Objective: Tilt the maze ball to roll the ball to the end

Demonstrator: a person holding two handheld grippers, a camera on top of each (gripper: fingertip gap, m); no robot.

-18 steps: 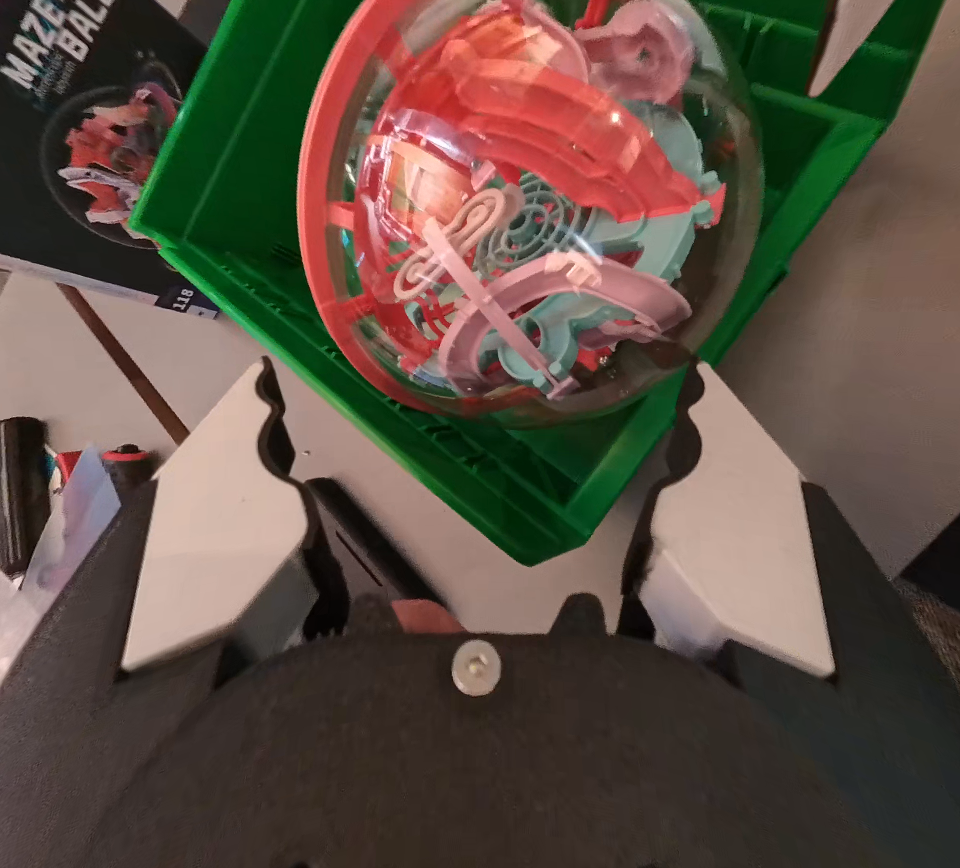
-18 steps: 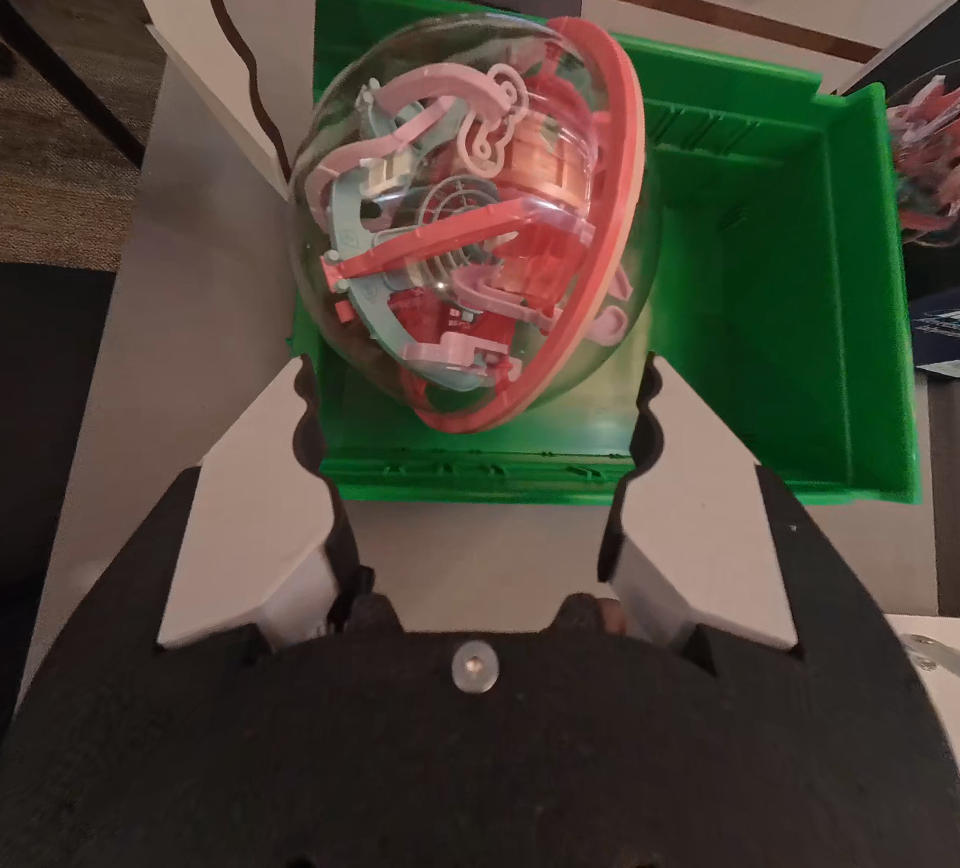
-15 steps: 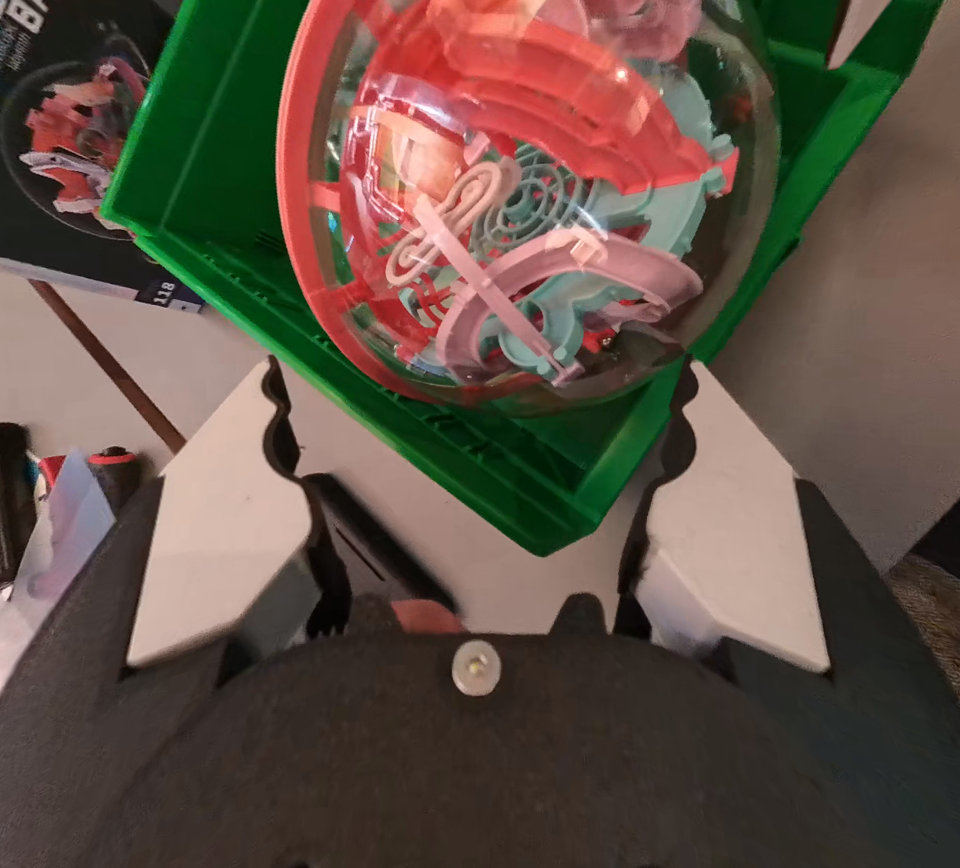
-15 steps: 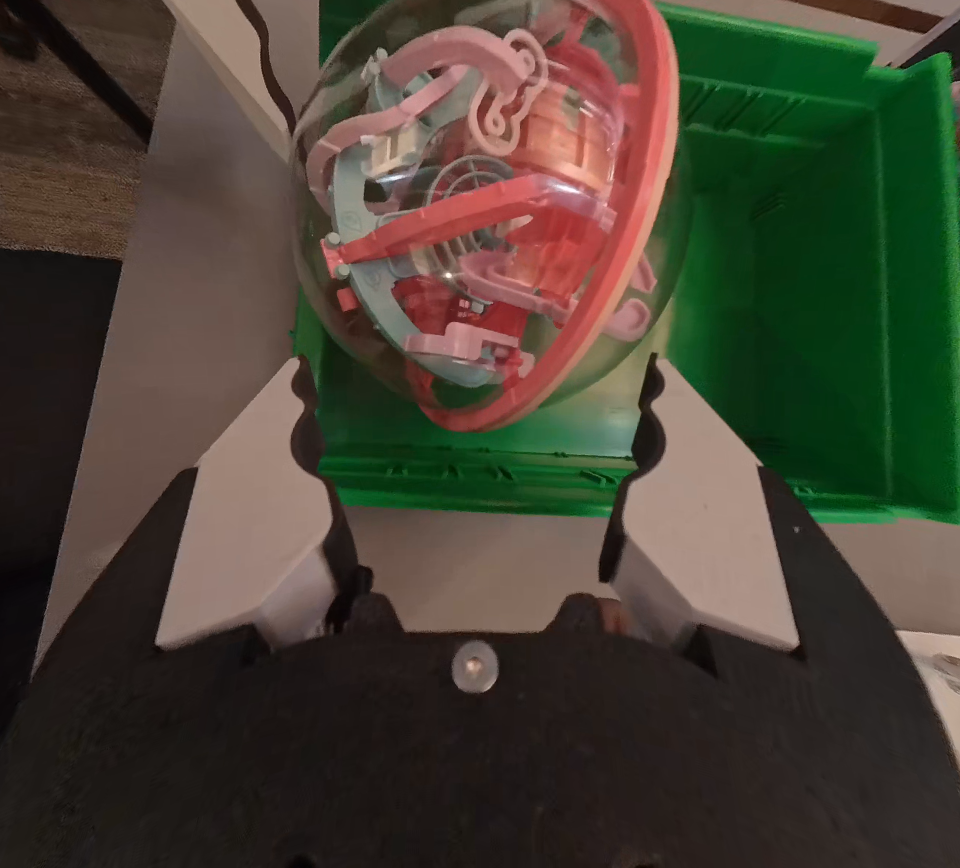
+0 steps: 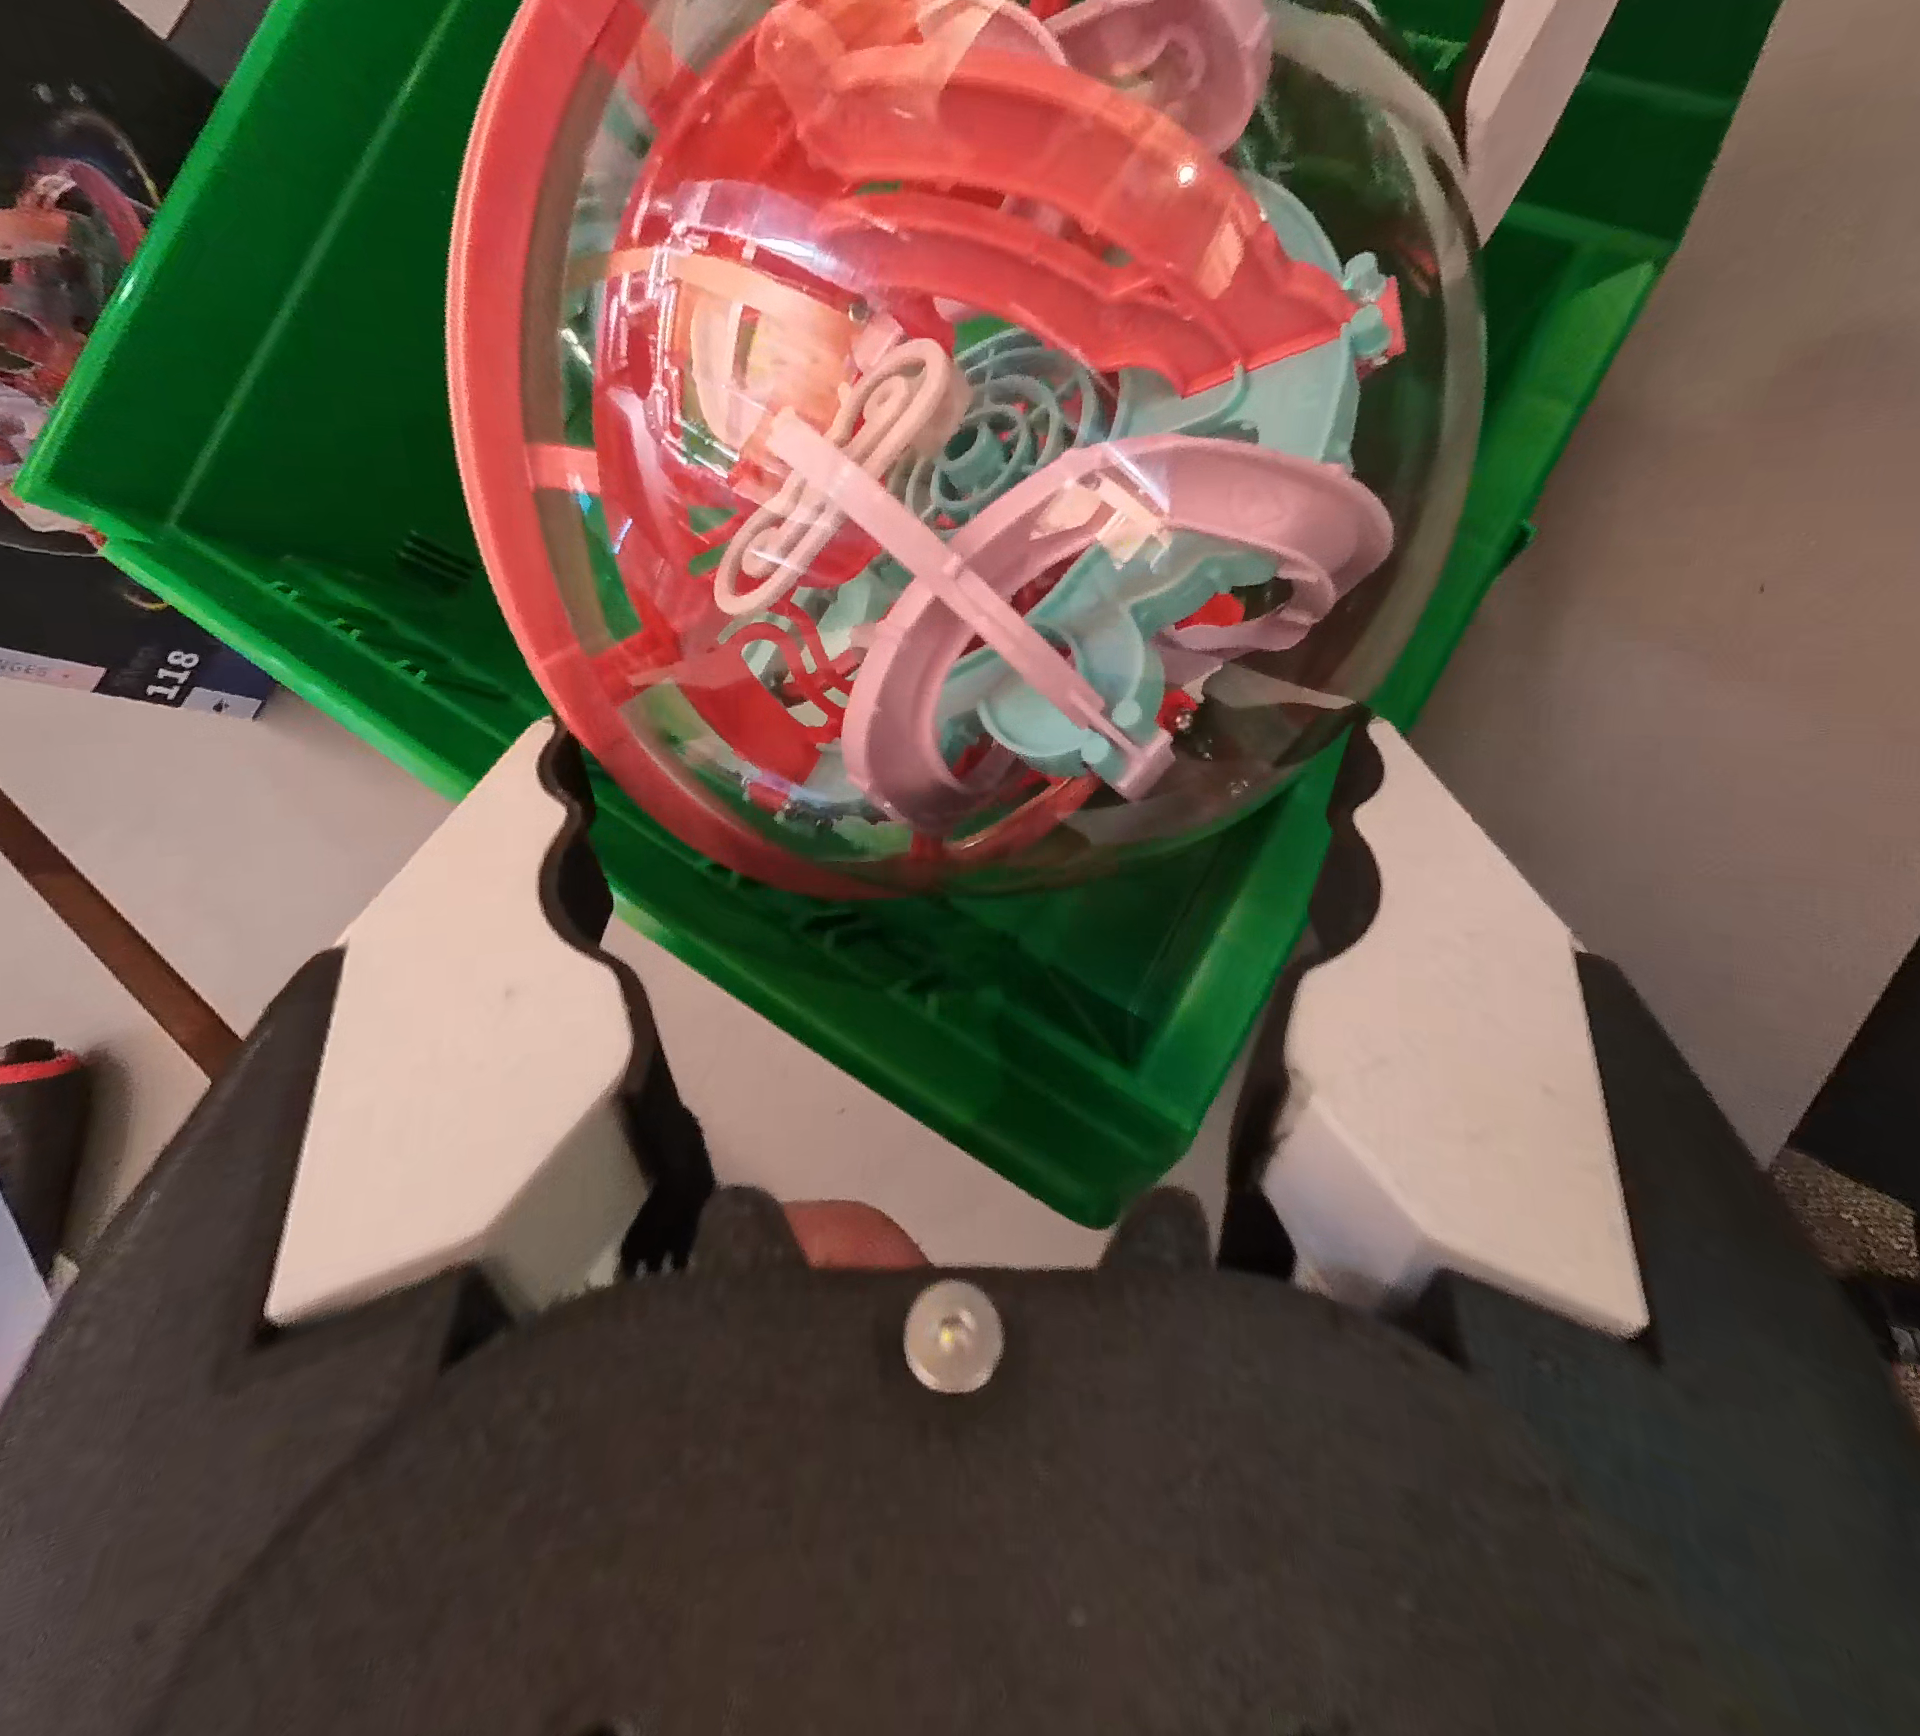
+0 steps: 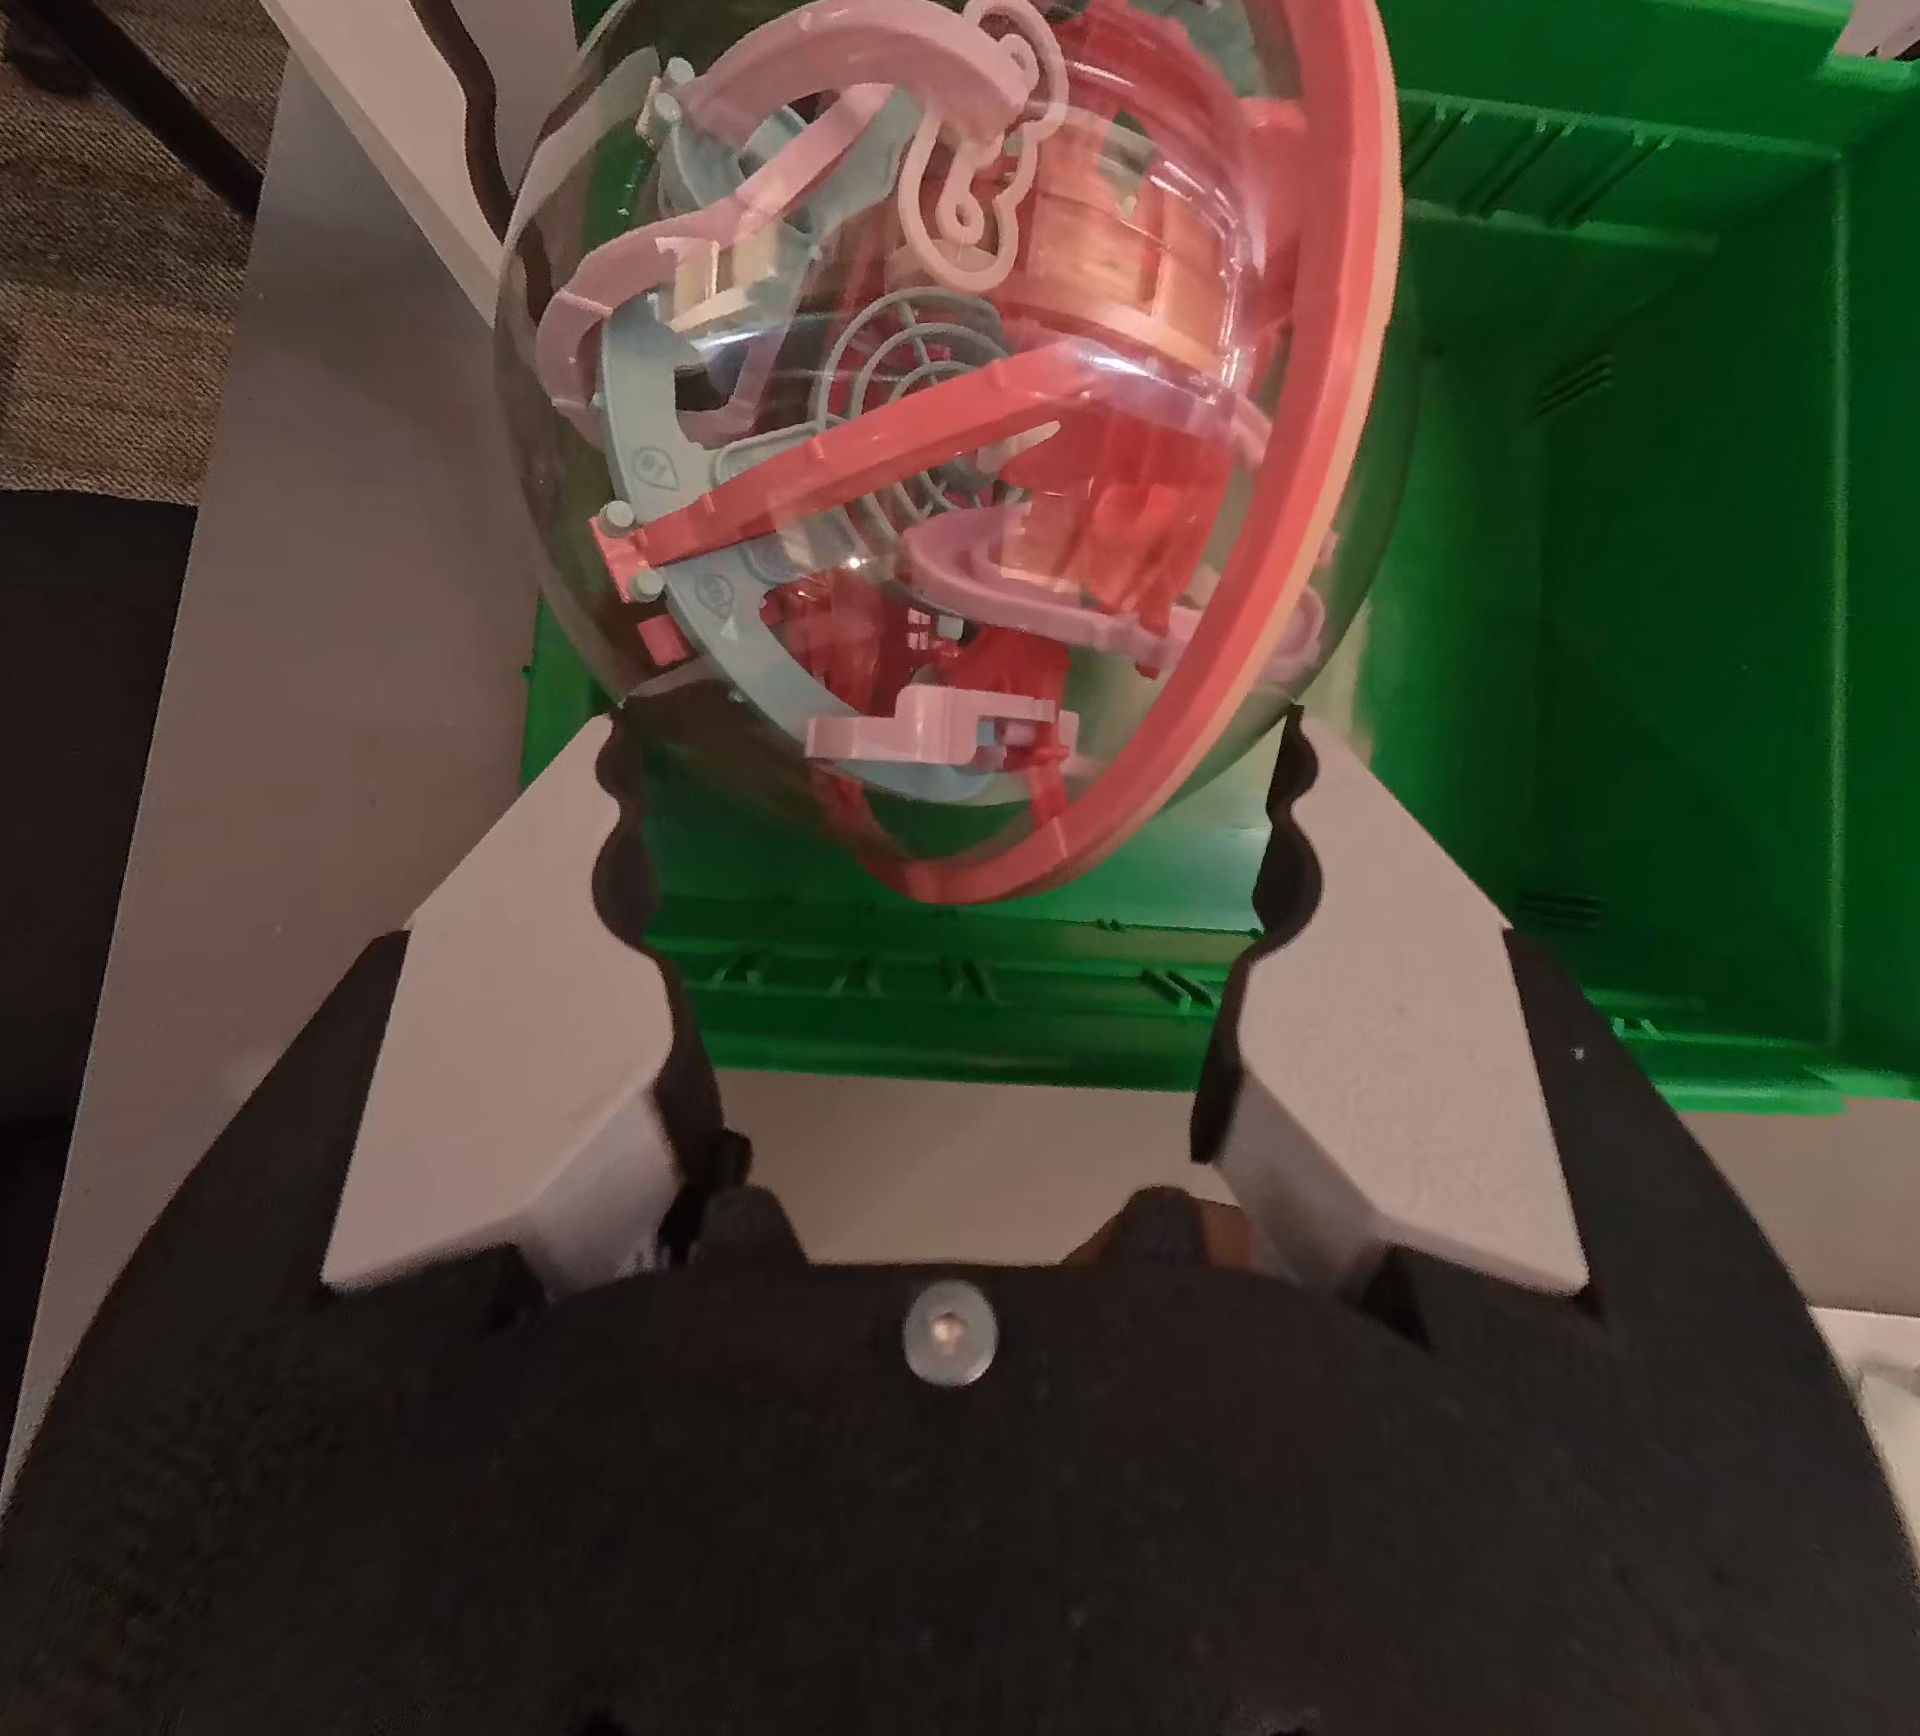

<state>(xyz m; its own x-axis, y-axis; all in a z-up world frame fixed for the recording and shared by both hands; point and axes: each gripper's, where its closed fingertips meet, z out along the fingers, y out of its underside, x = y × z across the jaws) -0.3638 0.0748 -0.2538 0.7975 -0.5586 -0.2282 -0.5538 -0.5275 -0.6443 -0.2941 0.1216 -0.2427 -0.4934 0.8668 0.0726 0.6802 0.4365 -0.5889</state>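
The maze ball (image 5: 966, 356) is a clear sphere with a red ring and with pink, red and teal tracks inside. It sits over the green bin (image 5: 312, 315), tilted with the ring running steeply. My left gripper (image 5: 961, 736) has its jaws wide, and both fingertips (image 5: 520, 813) touch the near side of the ball. My right gripper (image 6: 951, 720) clasps the opposite side of the maze ball (image 6: 945, 356) the same way, with its fingertips (image 6: 582, 803) against the shell. Each view shows a finger of the other gripper behind the ball.
The green bin (image 6: 1662, 439) stands on a pale table (image 5: 1714, 543). A dark product box (image 5: 83, 336) lies to the left of the bin. A dark floor edge (image 6: 94, 284) shows at the left of the right wrist view.
Both grippers have moved in toward the ball. Their fingertips stood short of it before and now touch its sides. The left jaws have narrowed slightly.
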